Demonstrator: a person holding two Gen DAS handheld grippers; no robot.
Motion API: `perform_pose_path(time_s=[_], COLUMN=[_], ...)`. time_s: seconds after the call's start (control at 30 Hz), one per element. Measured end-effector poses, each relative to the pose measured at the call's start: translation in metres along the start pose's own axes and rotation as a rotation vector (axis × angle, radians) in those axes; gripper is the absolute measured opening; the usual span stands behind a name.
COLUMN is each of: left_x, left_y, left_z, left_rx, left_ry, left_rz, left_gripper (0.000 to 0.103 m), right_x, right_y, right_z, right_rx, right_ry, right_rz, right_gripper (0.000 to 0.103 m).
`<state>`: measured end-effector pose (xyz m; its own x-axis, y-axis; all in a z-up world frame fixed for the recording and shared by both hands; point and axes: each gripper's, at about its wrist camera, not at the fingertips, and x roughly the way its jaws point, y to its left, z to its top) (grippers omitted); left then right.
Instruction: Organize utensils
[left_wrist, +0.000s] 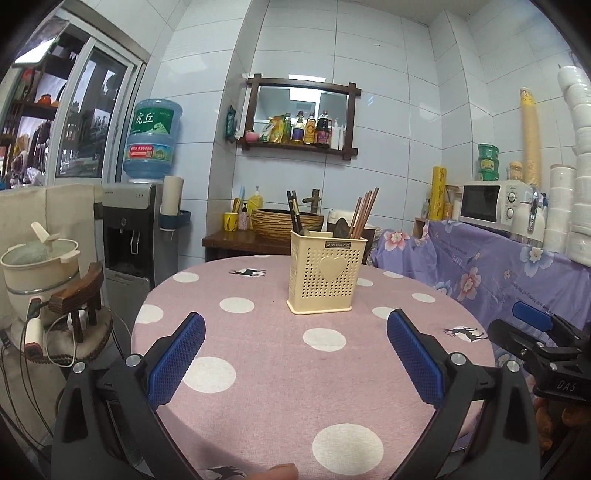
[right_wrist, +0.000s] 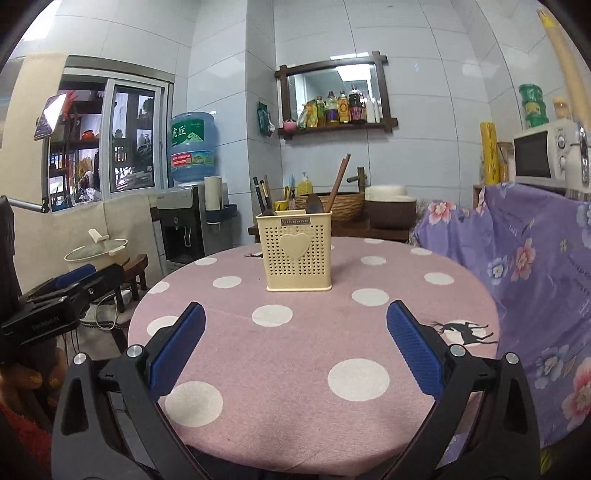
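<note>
Grippers first: the left gripper (left_wrist: 295, 332) hangs over the near part of the table (left_wrist: 280, 387), its 2 blue pads (left_wrist: 179, 358) spread wide with nothing between them. The right gripper (right_wrist: 295, 325) is set the same way, its pads (right_wrist: 413, 350) far apart and bare, over the near edge of the same pink, white-dotted cloth.

Ahead of both grippers, well beyond the fingertips and about on the centre line, stands the holder (left_wrist: 327, 271), a cream perforated box with a heart on its front, upright on the table. From the left gripper's camera, brown chopsticks (left_wrist: 364, 212) lean out of its right compartment and dark chopsticks (left_wrist: 294, 212) rise from the left one; a dark spoon (left_wrist: 340, 227) sits between them. From the right gripper's camera the holder (right_wrist: 299, 251) lies slightly left of centre, with the brown chopsticks (right_wrist: 339, 182) tilting up to the right and the dark ones (right_wrist: 262, 197) at the left.

Neither gripper touches the holder. The right gripper shows at the far right edge of the left camera (left_wrist: 532, 332), off the table's side.

Beyond the holder are a basin (left_wrist: 286, 221), a wall shelf (left_wrist: 299, 118) of bottles, a water dispenser (left_wrist: 129, 236) to the left and a microwave (left_wrist: 487, 203) to the right.
</note>
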<state>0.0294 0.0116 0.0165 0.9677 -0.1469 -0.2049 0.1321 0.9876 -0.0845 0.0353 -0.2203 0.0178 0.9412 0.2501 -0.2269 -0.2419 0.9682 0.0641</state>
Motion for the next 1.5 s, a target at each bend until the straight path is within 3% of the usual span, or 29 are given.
perform_pose_path(time_s=[0.23,1.5], left_x=[-0.0017,-0.0009], left_y=[0.0007,-0.0027], left_z=[-0.0012,-0.0059], left_rx=[-0.028,-0.016], left_ry=[0.009,0.040], left_rz=[-0.025,-0.008], left_gripper=[0.098,0.098], right_x=[-0.0058,-0.0044], right_y=[0.0042,0.0047], right_z=[0.0017,-0.0033], right_rx=[-0.013,-0.007], right_ry=[-0.018,0.000], right_rz=[0.011,0.014], right_gripper=[0.097,0.097])
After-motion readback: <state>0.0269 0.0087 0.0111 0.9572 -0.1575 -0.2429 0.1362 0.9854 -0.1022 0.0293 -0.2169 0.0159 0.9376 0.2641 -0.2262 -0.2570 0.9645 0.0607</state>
